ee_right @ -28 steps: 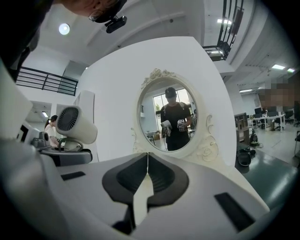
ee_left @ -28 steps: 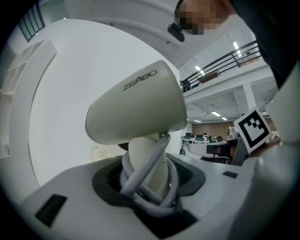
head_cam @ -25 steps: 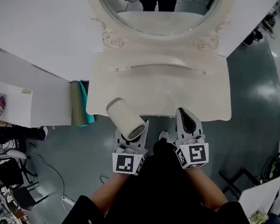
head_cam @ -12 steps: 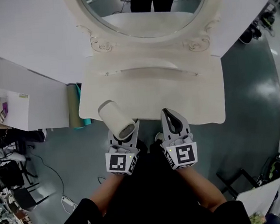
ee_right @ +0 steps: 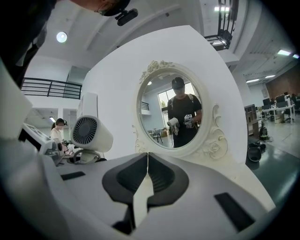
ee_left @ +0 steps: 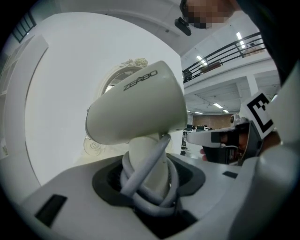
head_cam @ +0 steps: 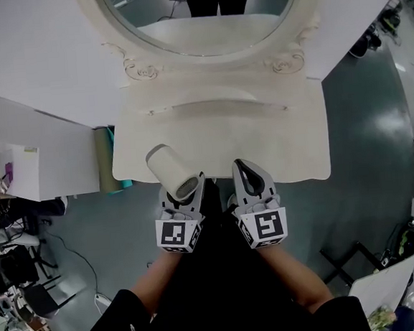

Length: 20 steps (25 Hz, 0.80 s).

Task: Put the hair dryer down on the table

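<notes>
**Hair dryer (head_cam: 170, 173) held at the near edge of the tabletop (head_cam: 277, 148), not yet set down.**

The jaws of the left gripper (ee_left: 147, 187) were clamped on the dryer's handle, round which a grey cord (ee_left: 140, 185) was wound. The jaws of the right gripper (ee_right: 147, 164) were pressed together on nothing. The barrel was carried tilted over the tabletop's front-left edge (whether it touched could not be told), below the oval mirror (head_cam: 201, 17). A fall to the floor could be caused if the jaws were opened this near the edge, since the dryer would likely be tipped over by its top-heavy barrel. The cord might also be snagged on release.
</notes>
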Motion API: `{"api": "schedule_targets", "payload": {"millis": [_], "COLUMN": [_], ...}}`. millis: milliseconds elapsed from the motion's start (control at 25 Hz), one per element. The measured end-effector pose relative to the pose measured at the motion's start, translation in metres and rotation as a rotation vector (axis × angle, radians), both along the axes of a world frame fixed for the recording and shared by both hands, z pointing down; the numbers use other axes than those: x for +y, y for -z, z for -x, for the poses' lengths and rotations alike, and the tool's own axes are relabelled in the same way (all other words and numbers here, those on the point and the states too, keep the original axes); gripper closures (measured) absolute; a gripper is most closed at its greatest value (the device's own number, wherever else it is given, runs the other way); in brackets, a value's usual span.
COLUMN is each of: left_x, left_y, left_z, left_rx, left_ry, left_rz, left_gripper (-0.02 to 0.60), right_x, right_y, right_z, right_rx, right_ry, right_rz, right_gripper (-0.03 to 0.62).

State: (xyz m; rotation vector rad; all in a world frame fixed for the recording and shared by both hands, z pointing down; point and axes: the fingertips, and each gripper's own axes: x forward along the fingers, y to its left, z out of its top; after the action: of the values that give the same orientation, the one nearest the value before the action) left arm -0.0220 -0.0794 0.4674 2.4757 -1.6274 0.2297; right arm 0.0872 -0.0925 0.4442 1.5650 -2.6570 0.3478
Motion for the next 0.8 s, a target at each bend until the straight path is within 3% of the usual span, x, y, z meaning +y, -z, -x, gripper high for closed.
{"api": "schedule_targets", "payload": {"millis": [120, 360, 800], "left_x": [-0.012, -0.032, -0.072], "left_y": [-0.006, -0.018, -0.053], "left_z": [-0.001, -0.001, 0.006], "left_rx": [0.019, -0.017, -0.056], "left_ry": [-0.009, -0.057, -0.147], "left_rz": [0.025, 0.027, 0.118], "left_gripper": [0.370, 0.370, 0.370], "right_x": [-0.009, -0.026, -0.067], "right_y": [0.006, 0.009, 0.003], "right_z": [0.001, 0.009, 0.024], "right_rx": [0.002, 0.026, 0.041], "right_ry": [-0.016, -0.020, -0.057], "right_rz": [-0.012, -0.020, -0.011], "right_gripper": [0.576, 0.576, 0.576]}}
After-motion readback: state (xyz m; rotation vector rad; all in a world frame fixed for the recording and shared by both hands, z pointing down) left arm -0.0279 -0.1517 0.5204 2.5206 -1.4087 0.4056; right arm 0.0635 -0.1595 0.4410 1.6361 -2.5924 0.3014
